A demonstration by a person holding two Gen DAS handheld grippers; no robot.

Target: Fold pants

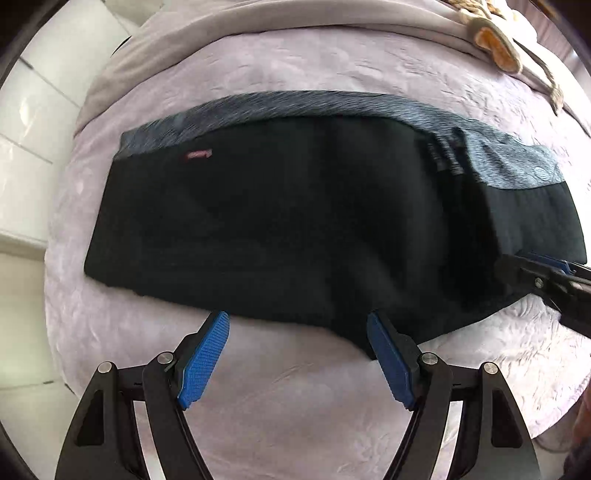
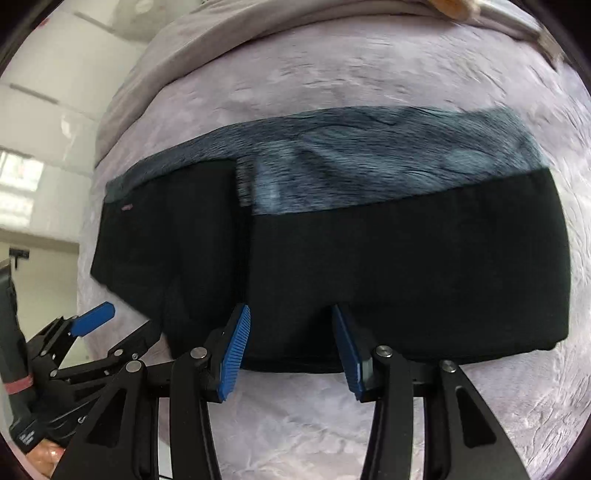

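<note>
Black pants lie folded lengthwise across a pale lilac bed cover, with a strip of grey-blue fleece lining showing along the far edge. They also fill the right wrist view. My left gripper is open and empty, its blue pads at the pants' near edge. My right gripper is open and empty, its fingertips over the near edge of the pants. The right gripper shows at the right edge of the left wrist view; the left gripper shows at the lower left of the right wrist view.
The lilac quilted bed cover spreads under everything. A beige blanket lies bunched along the far side, with a tan plush item at the far right. White tiled floor lies beyond the bed's left edge.
</note>
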